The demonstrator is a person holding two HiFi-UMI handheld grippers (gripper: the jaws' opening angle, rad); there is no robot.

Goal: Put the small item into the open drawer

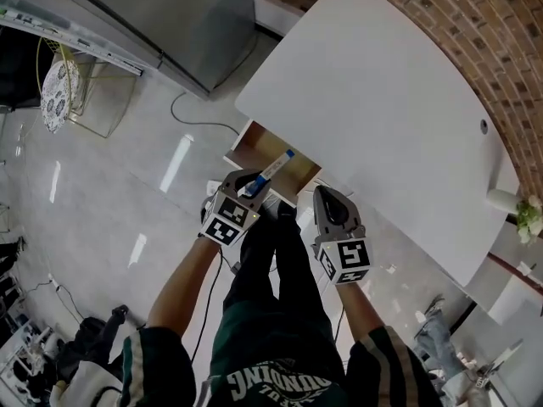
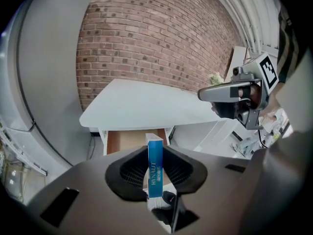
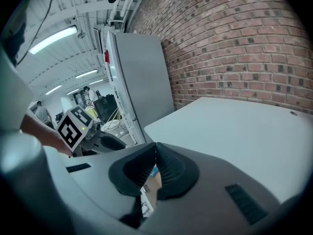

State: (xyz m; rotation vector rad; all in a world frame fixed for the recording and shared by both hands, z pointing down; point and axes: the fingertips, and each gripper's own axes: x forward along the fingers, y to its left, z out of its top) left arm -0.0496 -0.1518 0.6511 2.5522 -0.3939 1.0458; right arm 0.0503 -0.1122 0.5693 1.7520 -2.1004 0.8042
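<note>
A slim blue and white box (image 2: 155, 166) stands upright between the pads of my left gripper (image 2: 155, 150), which is shut on it. In the head view the box (image 1: 275, 167) sticks out from the left gripper (image 1: 253, 185) over the front edge of the open drawer (image 1: 257, 146), whose wooden inside shows under the white table (image 1: 382, 117). The left gripper view has the drawer (image 2: 128, 140) straight ahead and below. My right gripper (image 1: 323, 193) hangs just right of the drawer, and its jaws (image 3: 156, 146) meet with nothing between them.
A grey refrigerator (image 3: 141, 77) stands to the left of the table, against a brick wall (image 2: 156, 43). A cable (image 1: 197, 117) trails on the pale floor. The person's legs (image 1: 280, 261) are below the drawer. A small plant (image 1: 529, 217) sits at the table's far right.
</note>
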